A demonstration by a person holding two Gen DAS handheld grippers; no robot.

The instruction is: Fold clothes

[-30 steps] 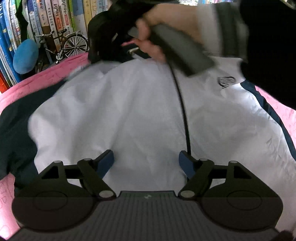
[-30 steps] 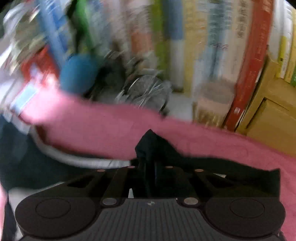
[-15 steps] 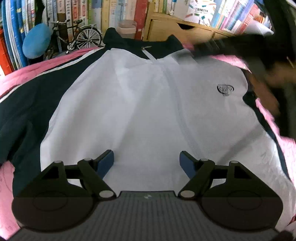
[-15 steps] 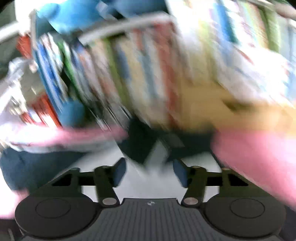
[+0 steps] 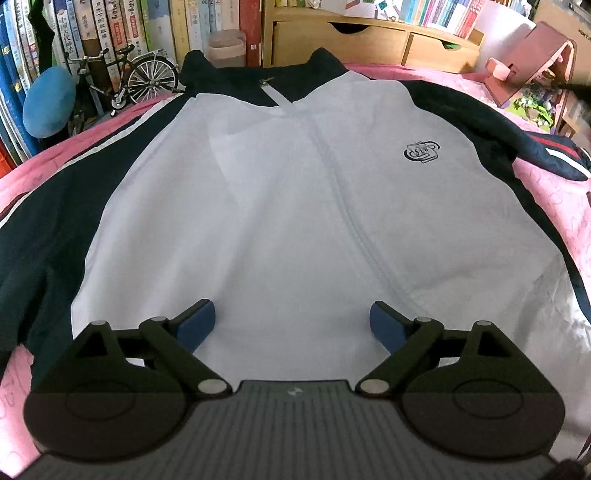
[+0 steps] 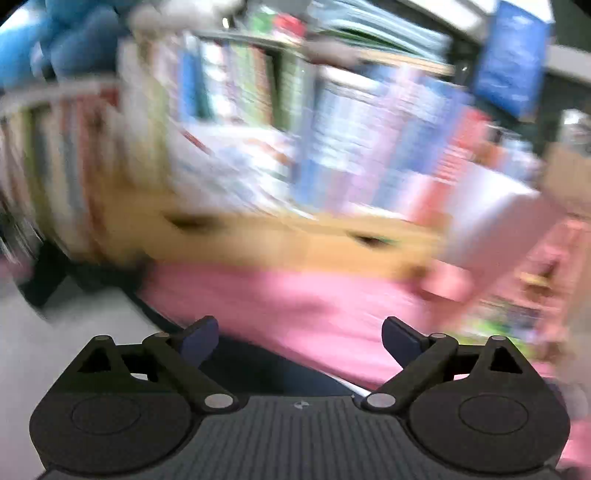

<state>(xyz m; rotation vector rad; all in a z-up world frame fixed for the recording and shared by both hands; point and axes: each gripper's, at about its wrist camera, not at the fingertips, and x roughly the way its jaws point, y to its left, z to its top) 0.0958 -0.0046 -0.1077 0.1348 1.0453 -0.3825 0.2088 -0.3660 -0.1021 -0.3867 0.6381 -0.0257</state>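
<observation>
Bookshelves (image 5: 122,29) packed with upright spines fill the back wall; below them sit pale wooden drawers (image 5: 369,40). A pink cover (image 5: 546,206) is spread over the work surface. On the far left edge I see a model bicycle (image 5: 129,79) and a round blue cushion-like thing (image 5: 48,103). A pink stand (image 5: 524,70) sits at far right.

The jacket (image 5: 288,206) lies flat on the pink cover, front up, zip closed, collar toward the shelves. White body, dark navy sleeves spread out to both sides; right-hand cuff shows red and white stripes.

My left gripper (image 5: 291,321) hovers over the lower white panel of the jacket. Its jaws are opening, blue pads well apart, nothing between them but the cloth below. I can't tell whether the pads touch the fabric; no pinch is visible.

My right gripper (image 6: 300,338) shows in a heavily smeared view. Its jaws are opening too, pads wide, gripping nothing. Below it I make out the pink cover (image 6: 295,295) and a dark strip of the jacket (image 6: 258,365) near the left finger.

Writing: a dark round crest (image 5: 421,151) on the jacket chest, letters too small to read. Book spines carry characters I can't make out.
</observation>
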